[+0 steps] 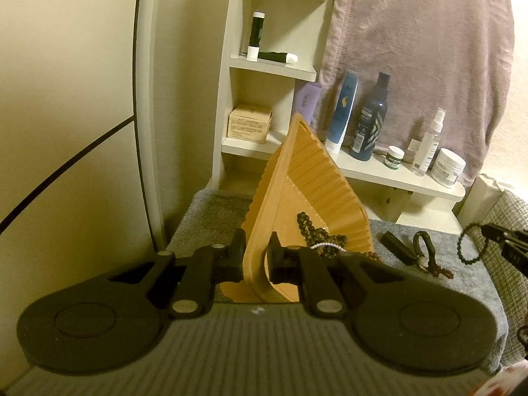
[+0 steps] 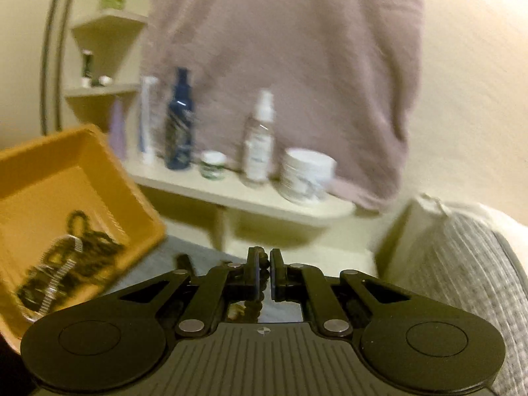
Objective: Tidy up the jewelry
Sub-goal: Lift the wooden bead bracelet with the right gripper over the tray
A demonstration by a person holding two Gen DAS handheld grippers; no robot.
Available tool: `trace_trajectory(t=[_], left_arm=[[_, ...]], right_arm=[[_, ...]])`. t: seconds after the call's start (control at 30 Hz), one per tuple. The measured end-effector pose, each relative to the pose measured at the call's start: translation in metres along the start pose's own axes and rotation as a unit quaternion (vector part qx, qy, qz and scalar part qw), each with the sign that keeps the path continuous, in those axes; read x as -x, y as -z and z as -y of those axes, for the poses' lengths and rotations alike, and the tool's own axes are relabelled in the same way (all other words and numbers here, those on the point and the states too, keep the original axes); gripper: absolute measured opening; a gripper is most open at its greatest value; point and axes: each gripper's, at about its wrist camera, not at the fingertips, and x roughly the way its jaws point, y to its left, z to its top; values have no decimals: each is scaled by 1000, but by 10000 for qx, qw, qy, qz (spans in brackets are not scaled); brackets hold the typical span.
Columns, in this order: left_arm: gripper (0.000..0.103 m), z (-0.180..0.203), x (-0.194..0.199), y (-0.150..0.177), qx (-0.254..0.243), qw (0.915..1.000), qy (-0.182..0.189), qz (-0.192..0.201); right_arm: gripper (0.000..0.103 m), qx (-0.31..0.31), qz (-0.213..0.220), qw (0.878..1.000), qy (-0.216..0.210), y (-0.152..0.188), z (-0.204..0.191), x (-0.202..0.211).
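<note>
My left gripper (image 1: 255, 257) is shut on the rim of an orange tray (image 1: 316, 181), which it holds tilted on its side. Dark bead bracelets (image 1: 316, 234) and a white bead strand lie inside the tray. At the far right of the left wrist view my right gripper (image 1: 488, 229) holds a black bead bracelet (image 1: 465, 247) that hangs as a loop above the grey towel (image 1: 396, 264). In the right wrist view the right gripper (image 2: 264, 274) is shut on that bead bracelet (image 2: 262, 274); the orange tray (image 2: 99, 171) with its bracelets (image 2: 76, 250) sits to the left.
A black bar (image 1: 397, 247) and a dark ring with brown beads (image 1: 429, 257) lie on the towel. Behind stand a white shelf (image 1: 379, 168) with bottles (image 1: 368, 118) and jars (image 1: 447, 166), and a pink hanging cloth (image 1: 422, 49). A checked fabric (image 2: 468, 280) lies at the right.
</note>
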Motion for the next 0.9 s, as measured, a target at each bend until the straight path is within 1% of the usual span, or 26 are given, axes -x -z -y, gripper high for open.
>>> trace_trajectory(t=[0.17,0.3,0.4,0.6,0.77,0.9], left_arm=[[11,0,0,0,10,10000,3,0],[11,-1,0,-1,21,10000,9,1],[11,-1,0,-1,23,10000,19,1],[11,-1,0,-1,30,10000,17,3],[11,-1,1,-1,45,10000,27,2],[11,0,0,-1,45,10000,21,7]], right_arm=[[6,175,93,9961,-859,-15,-34,6],[6,290,96,9858,-1649,-23,-69,10],[6,401,69,9771,-2087,-26,-98,10],[6,578,19,9600,-2738,-29,-135,7],[6,614,-36,9510,-3029,-28,-149,1],[6,565,-157,9481,-3124,-24,-154,-8]])
